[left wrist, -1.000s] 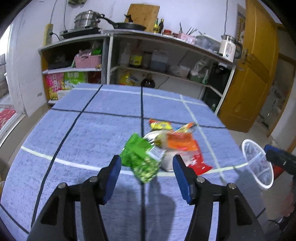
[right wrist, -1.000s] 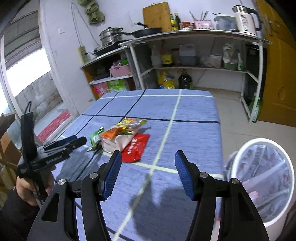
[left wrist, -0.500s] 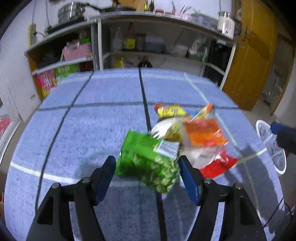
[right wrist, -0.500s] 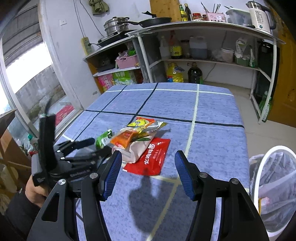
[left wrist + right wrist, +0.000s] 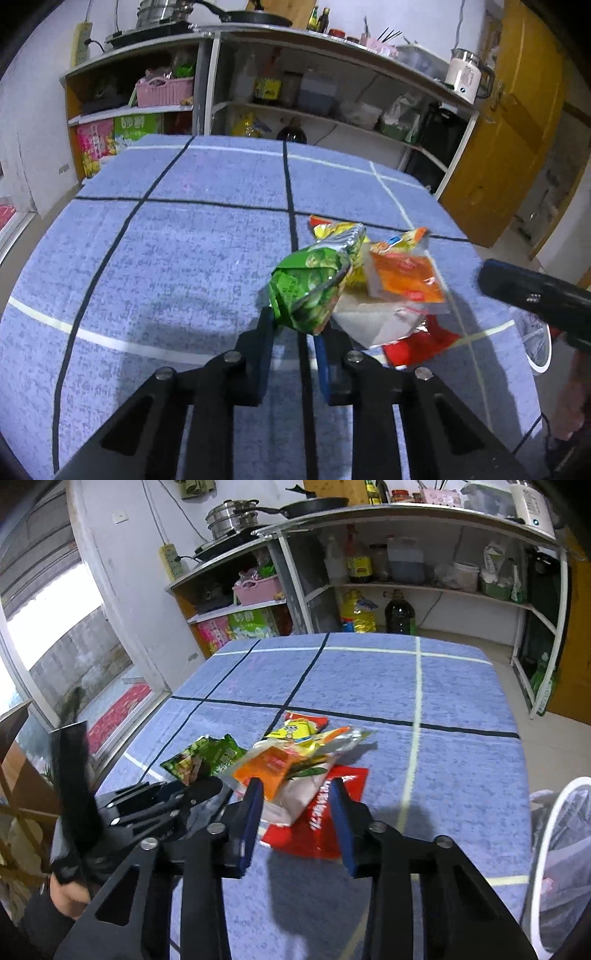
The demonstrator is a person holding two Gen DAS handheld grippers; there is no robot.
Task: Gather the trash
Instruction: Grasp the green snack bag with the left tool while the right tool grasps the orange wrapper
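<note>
- On the blue checked tablecloth [image 5: 177, 258], in the left wrist view, lies one heap of wrappers; I count five: one green snack bag [image 5: 308, 291], one yellow packet [image 5: 332, 230], one orange packet [image 5: 404, 277], one whitish bag [image 5: 373, 321] and one red wrapper [image 5: 421, 343].
- The left gripper [image 5: 295, 334] is clamped on the near end of the green snack bag, which is crumpled and stands up between the blue pads.
- The black body of the right gripper [image 5: 535, 295] juts in from the right, partly covering the white trash bin [image 5: 537, 347] beside the table edge.
- Behind the table stands one long shelf unit [image 5: 207, 51] with one pan, one pot and one white kettle [image 5: 465, 75] on top.
- In the right wrist view, the right gripper [image 5: 297, 825] is spread wide and empty, its pads either side of the whitish bag [image 5: 295, 799] and red wrapper [image 5: 317, 819].
- The left gripper [image 5: 192, 788] pinches the green snack bag [image 5: 207, 757] at the heap's left.
- One lined bin [image 5: 565, 856] sits at the lower right, off the table.
</note>
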